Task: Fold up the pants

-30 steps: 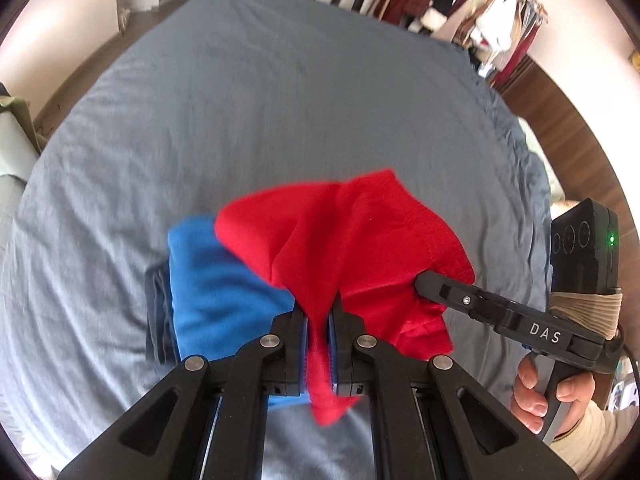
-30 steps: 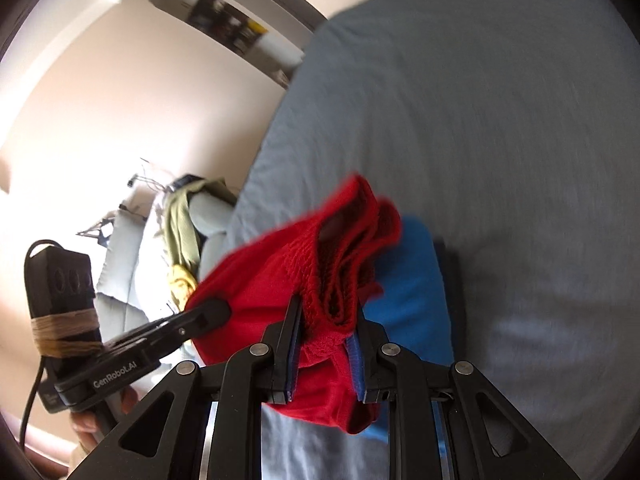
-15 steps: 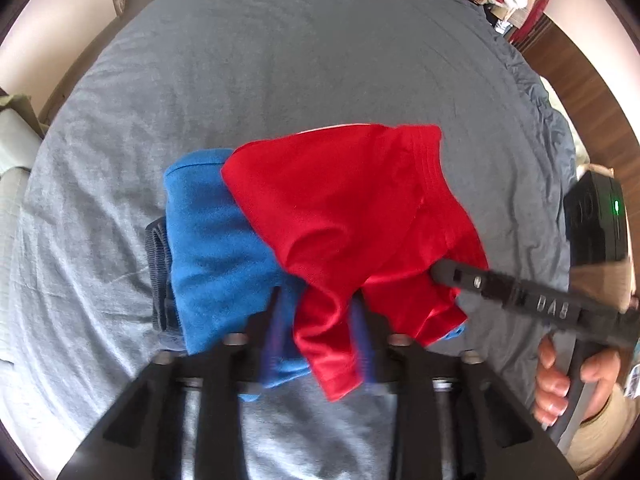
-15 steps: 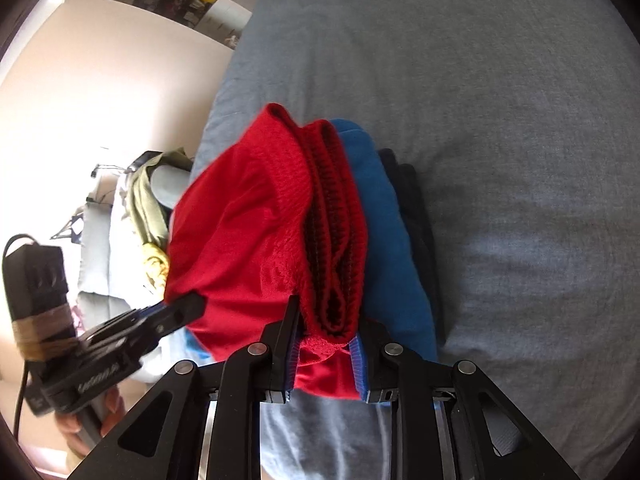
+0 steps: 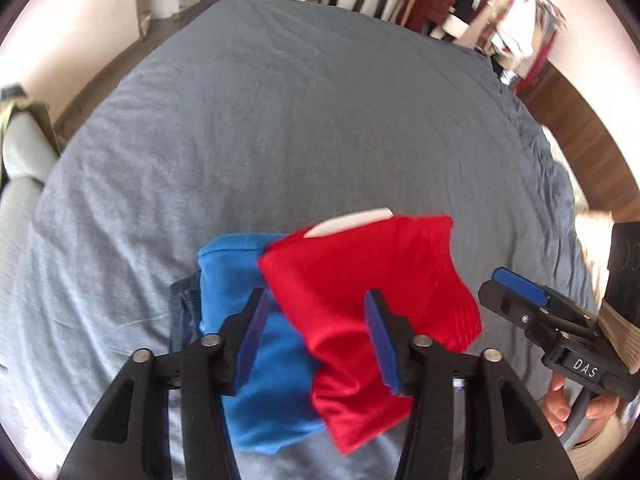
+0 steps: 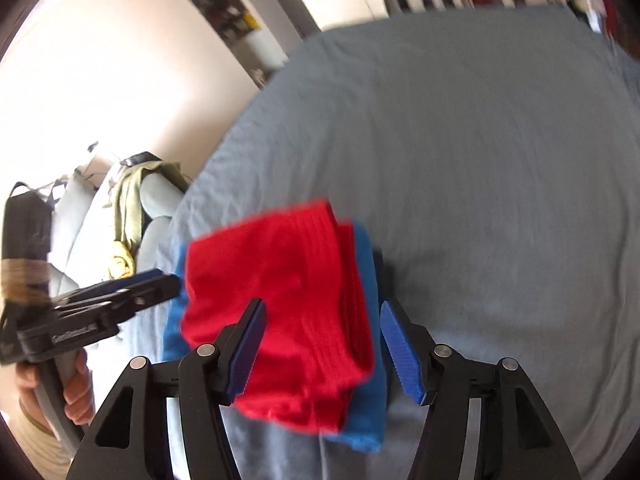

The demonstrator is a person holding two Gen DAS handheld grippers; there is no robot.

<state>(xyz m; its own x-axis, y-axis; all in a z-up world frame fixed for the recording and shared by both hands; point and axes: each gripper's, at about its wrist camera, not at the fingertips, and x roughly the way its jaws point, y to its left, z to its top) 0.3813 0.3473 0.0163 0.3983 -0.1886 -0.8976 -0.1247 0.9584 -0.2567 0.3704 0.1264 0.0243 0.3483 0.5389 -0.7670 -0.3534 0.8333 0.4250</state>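
Red pants (image 5: 368,300), folded small, lie on a folded blue garment (image 5: 248,360) that rests on a dark navy piece (image 5: 180,312) on the grey bed (image 5: 280,120). A white label (image 5: 352,220) peeks out at their far edge. My left gripper (image 5: 316,340) hovers over the near end of the stack, jaws opening, cloth between them but no pad pressing. From the right wrist view the red pants (image 6: 288,300) sit atop the blue garment (image 6: 368,400). My right gripper (image 6: 324,352) straddles them, jaws opening and free of the fabric.
A clothes rack (image 5: 500,20) stands beyond the bed's far right corner. A chair draped with green cloth (image 6: 136,200) is beside the bed's left edge. The person's hand (image 5: 560,404) holds the right gripper's handle. Wood floor (image 5: 580,140) borders the bed.
Both grippers were shut on the red pants and have let go. The pants came down onto the blue garment and now lie flat. Both pairs of jaws have spread apart.
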